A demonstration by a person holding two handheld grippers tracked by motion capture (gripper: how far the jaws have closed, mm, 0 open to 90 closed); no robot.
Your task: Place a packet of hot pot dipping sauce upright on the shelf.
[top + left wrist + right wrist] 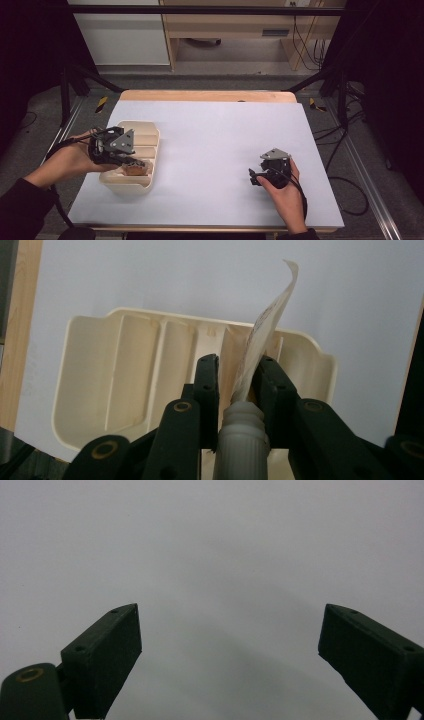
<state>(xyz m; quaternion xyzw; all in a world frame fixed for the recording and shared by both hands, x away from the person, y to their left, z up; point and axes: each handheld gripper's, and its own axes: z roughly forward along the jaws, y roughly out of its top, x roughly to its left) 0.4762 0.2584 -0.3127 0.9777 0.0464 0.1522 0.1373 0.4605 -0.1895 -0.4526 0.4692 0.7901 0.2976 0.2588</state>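
White table (225, 150); left tool (239, 375) clamps bottle (242, 440) over tray (125, 370).

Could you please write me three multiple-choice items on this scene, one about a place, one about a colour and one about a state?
1. Where does the cream plastic compartment tray lie on the white-covered table?
A. on its left side
B. in its middle
C. at its far right corner

2. What colour are the jaws of the right tongs?
A. red
B. black
C. yellow

3. How do the left tongs stand?
A. wide open over bare table
B. shut on the ribbed grey tube with a curled paper strip
C. lying inside the tray, unheld

Key: 1 A, the high view shows the tray by the left hand; 2 B, both jaws are black in the right gripper view; 3 B, the jaws press the tube's sides above the tray.
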